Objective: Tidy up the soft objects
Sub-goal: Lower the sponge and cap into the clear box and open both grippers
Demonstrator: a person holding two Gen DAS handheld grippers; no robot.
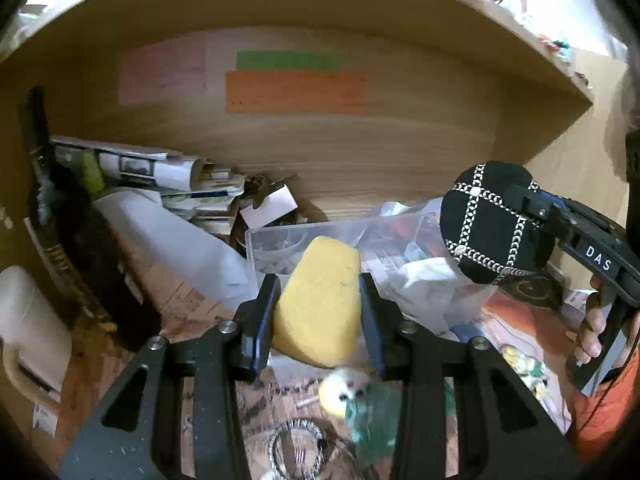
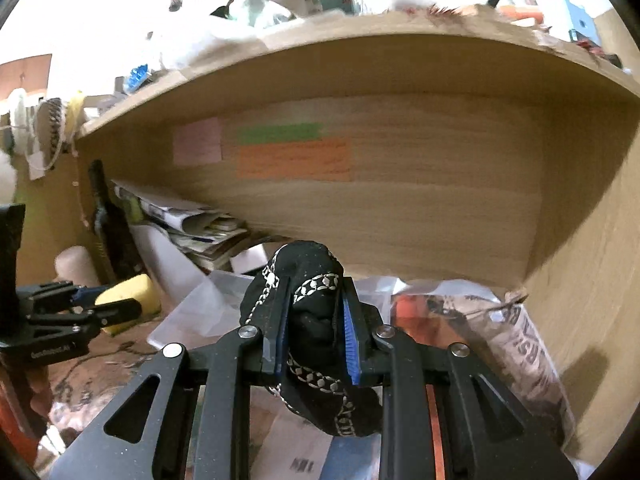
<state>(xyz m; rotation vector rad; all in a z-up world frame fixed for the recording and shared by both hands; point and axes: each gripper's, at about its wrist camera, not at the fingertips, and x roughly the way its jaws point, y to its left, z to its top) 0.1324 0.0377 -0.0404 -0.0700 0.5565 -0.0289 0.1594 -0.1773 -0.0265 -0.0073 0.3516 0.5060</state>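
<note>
My left gripper (image 1: 320,286) is shut on a yellow sponge (image 1: 320,300) and holds it above the cluttered desk, just in front of a clear plastic box (image 1: 280,240). My right gripper (image 2: 314,308) is shut on a black cloth pouch with silver chain pattern (image 2: 308,276). In the left wrist view the pouch (image 1: 488,224) hangs at the right, over the box's right end, with the right gripper (image 1: 520,200) behind it. In the right wrist view the left gripper (image 2: 120,304) with the sponge (image 2: 132,292) is at the far left.
A wooden shelf back wall (image 1: 360,152) carries pink, green and orange sticky notes. A stack of papers (image 1: 180,184), a dark bottle (image 1: 44,184) and a cream jug (image 1: 28,328) stand at left. A small green and yellow plush bird (image 1: 352,400) lies below the sponge. Plastic bags (image 2: 500,320) lie at right.
</note>
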